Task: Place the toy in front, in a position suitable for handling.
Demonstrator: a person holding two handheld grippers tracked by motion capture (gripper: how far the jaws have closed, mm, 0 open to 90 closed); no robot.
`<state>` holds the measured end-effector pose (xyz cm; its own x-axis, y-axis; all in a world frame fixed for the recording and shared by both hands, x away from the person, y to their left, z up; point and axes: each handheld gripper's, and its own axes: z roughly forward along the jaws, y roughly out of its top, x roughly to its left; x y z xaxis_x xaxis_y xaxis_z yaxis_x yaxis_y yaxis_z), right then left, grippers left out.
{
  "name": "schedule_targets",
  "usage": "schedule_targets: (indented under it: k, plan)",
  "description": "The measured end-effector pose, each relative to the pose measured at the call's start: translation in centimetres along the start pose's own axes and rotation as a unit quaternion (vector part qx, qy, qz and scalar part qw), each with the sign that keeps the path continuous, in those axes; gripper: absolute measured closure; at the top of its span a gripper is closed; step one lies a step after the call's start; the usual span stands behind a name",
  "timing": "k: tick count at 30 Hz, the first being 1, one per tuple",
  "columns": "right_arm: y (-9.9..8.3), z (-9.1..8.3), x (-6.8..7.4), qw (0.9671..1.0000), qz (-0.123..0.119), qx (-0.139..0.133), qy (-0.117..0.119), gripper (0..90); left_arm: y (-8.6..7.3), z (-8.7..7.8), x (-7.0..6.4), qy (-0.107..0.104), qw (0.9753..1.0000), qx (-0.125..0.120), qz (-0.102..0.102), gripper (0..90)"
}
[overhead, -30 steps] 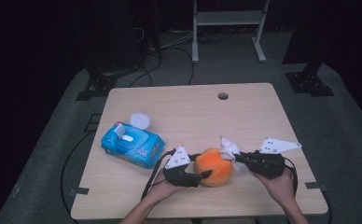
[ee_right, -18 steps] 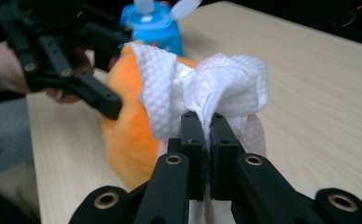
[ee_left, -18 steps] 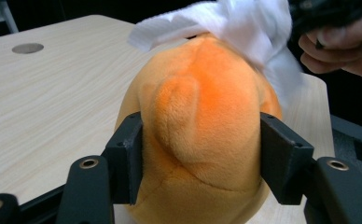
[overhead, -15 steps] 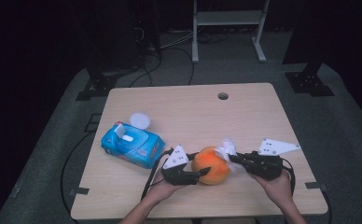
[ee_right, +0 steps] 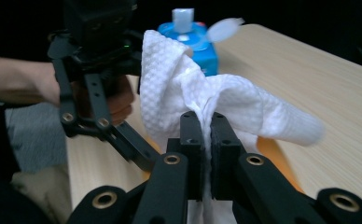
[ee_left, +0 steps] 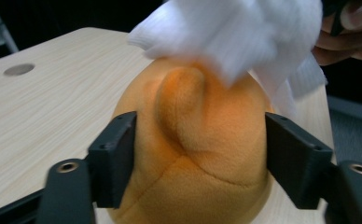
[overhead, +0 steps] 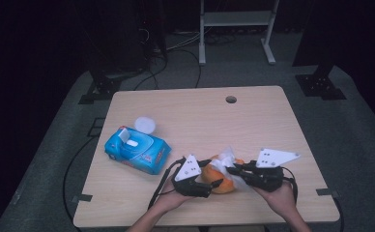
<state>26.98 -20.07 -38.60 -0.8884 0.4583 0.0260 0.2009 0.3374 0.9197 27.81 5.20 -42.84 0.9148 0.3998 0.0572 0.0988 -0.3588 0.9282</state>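
The left gripper (ee_left: 195,154) has its two black jaws set wide and pressed against either flank of an orange plush toy (ee_left: 193,140), which sits gripped between them on the table (ee_left: 44,116); in the high view the same left gripper (overhead: 209,182) lies at the near edge, with the plush toy (overhead: 223,181) just to its right; the right gripper (ee_right: 206,130) has its jaws drawn narrow, nearly together, pinching a fold of a white wipe (ee_right: 207,100) that billows up and out above them; in the high view the right gripper (overhead: 235,172) points leftward at the toy, and the wipe (overhead: 225,159) lies bunched over the toy's top and right side, touching it; in the left gripper view the wipe (ee_left: 244,32) drapes the crown of the toy; farther out, to the left on the table (overhead: 200,121), a blue wipes pack (overhead: 137,151) lies with its flap open, well apart from the toy; a small white round lid (overhead: 146,124) sits just behind the pack.
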Motion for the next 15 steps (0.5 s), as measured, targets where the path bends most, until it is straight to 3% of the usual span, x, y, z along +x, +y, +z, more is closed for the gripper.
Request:
schedule_targets:
  k: [2,4,6,7,8,10,12,15]
  plan:
    - [0.0,0.6,0.5,0.9997,-0.013,0.02,0.0,85.8,0.0,0.0,-0.5,0.005,0.9995,0.009,0.029,33.9]
    - [-0.4,0.4,-0.2,0.9997,-0.001,0.023,-0.003,86.0,-0.1,-0.1,-0.3,0.001,0.9996,0.007,0.026,35.1]
    - [-0.7,-0.5,-1.3,0.999,0.016,0.022,-0.034,86.0,-0.2,-0.2,-0.2,-0.003,0.9997,0.004,0.022,35.5]
    - [-0.7,-0.5,-1.3,0.999,0.016,0.022,-0.034,86.0,-0.2,-0.2,-0.2,-0.003,0.9997,0.004,0.022,35.7]
    - [-0.9,-1.2,-1.9,0.9984,0.037,0.011,-0.041,86.0,-0.2,-0.1,-0.2,-0.004,0.9998,0.001,0.021,35.6]
    - [-0.8,-1.2,-1.5,0.9989,0.032,0.006,-0.033,86.0,-0.2,0.1,-0.3,-0.004,0.9997,-0.001,0.022,35.5]
    - [-0.5,-0.6,-0.7,0.9998,0.02,0.002,-0.008,85.8,-0.2,0.2,-0.3,-0.006,0.9997,-0.002,0.023,35.2]
    - [-0.4,0.4,0.0,0.9998,0.001,0.019,0.006,85.4,-0.4,0.1,-0.2,-0.009,0.9996,-0.001,0.027,34.7]
